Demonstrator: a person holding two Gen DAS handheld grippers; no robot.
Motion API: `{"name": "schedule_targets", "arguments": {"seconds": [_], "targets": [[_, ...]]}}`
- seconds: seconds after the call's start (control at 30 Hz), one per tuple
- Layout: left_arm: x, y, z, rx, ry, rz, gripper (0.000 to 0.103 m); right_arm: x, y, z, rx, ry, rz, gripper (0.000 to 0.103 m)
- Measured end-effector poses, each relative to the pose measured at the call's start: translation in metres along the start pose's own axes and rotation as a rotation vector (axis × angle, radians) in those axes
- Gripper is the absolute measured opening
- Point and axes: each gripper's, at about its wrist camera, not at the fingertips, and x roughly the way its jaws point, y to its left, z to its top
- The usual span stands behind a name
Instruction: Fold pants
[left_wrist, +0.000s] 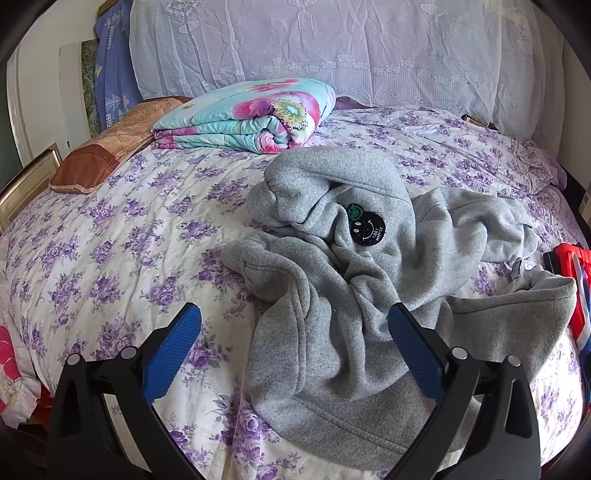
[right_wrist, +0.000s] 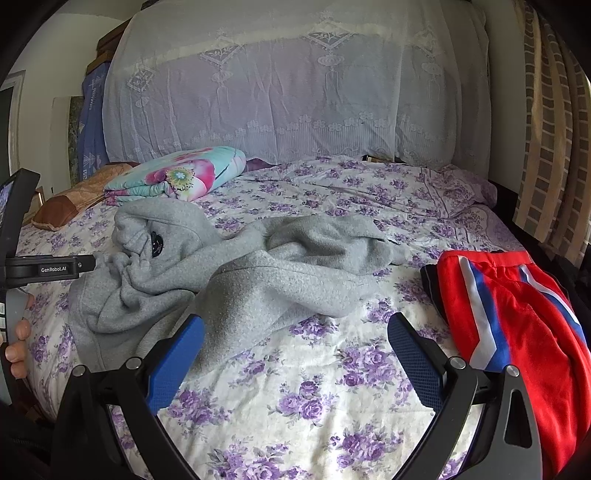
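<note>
Pants (left_wrist: 354, 280), grey and fleecy, lie in a crumpled heap in the middle of the bed (left_wrist: 110, 236), thick knit bunched into soft ridges and deep folds. A round black patch (left_wrist: 366, 229) with a smiley face sits on the upper part of the heap, a small green badge touching its top edge. Left hand-held gripper (left_wrist: 293, 326) hovers over the near side of the pile, blue ribbed pads spread wide, nothing between them; the right-hand pad hangs above grey fabric, the other above the bedsheet. Right hand-held gripper (right_wrist: 295, 338) is also wide open, over bare sheet printed with purple roses, with one flat grey trouser leg (right_wrist: 266, 295) reaching toward its left pad. Just beside its right pad lies a folded red garment (right_wrist: 524, 325), smooth and shiny, striped white and blue. In the right wrist view the left tool shows at the frame's edge, black with white lettering, fingers (right_wrist: 18, 343) wrapped round its handle. Farther back, a folded floral quilt (left_wrist: 251, 118) in turquoise and pink rests near a brown pillow (left_wrist: 107, 147), with a lace-covered headboard (left_wrist: 332, 48) behind.
</note>
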Motion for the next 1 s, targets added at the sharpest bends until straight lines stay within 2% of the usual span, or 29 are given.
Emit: {"name": "schedule_targets", "arguments": {"seconds": [1.0], "targets": [[0.0024,-0.0006,-0.0007,0.003,0.002,0.003,0.099,0.0067,0.0025,-0.0059,0.0,0.019,0.025,0.1]]}}
